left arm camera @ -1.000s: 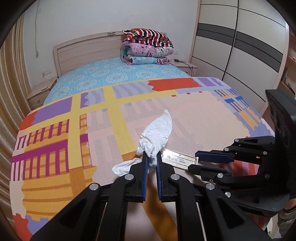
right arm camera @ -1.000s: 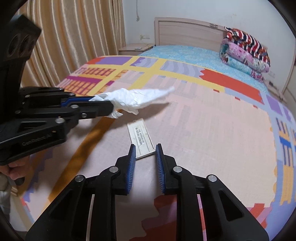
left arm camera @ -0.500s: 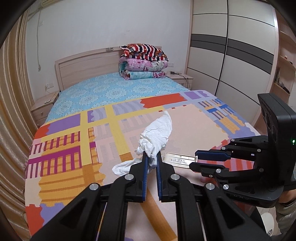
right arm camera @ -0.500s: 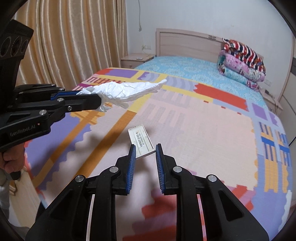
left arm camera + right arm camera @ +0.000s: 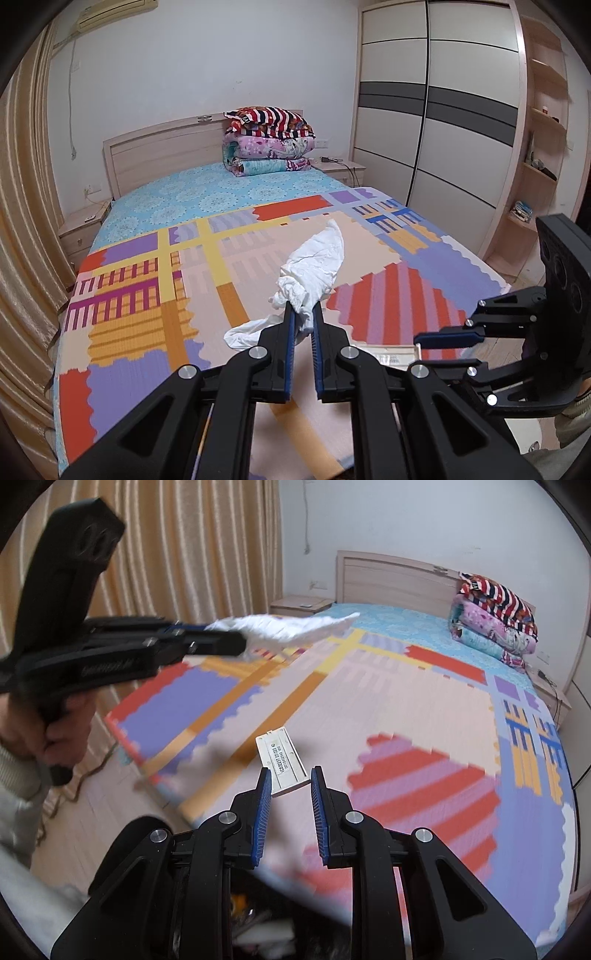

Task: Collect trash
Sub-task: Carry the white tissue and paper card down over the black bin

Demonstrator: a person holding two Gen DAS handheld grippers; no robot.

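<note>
The left gripper (image 5: pixel 302 321) is clamped on a white tissue (image 5: pixel 314 267) and the right gripper (image 5: pixel 288 781) pinches a flat card (image 5: pixel 282 758). Both are lifted clear of the bed (image 5: pixel 155 295), long axes pointing away from the fingers. Pickup looks done; binning remains.

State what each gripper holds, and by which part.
Left gripper: crumpled white tissue, pinched at its bunched near end. Right gripper: flat white card, near end.

White crumpled tissue (image 5: pixel 317 269), white barcode-labelled card (image 5: pixel 282 760), patchwork bedspread (image 5: pixel 192 280) in purple, orange, red stripes, turquoise floral sheet (image 5: pixel 207 192), golden curtains (image 5: pixel 192 546).
</note>
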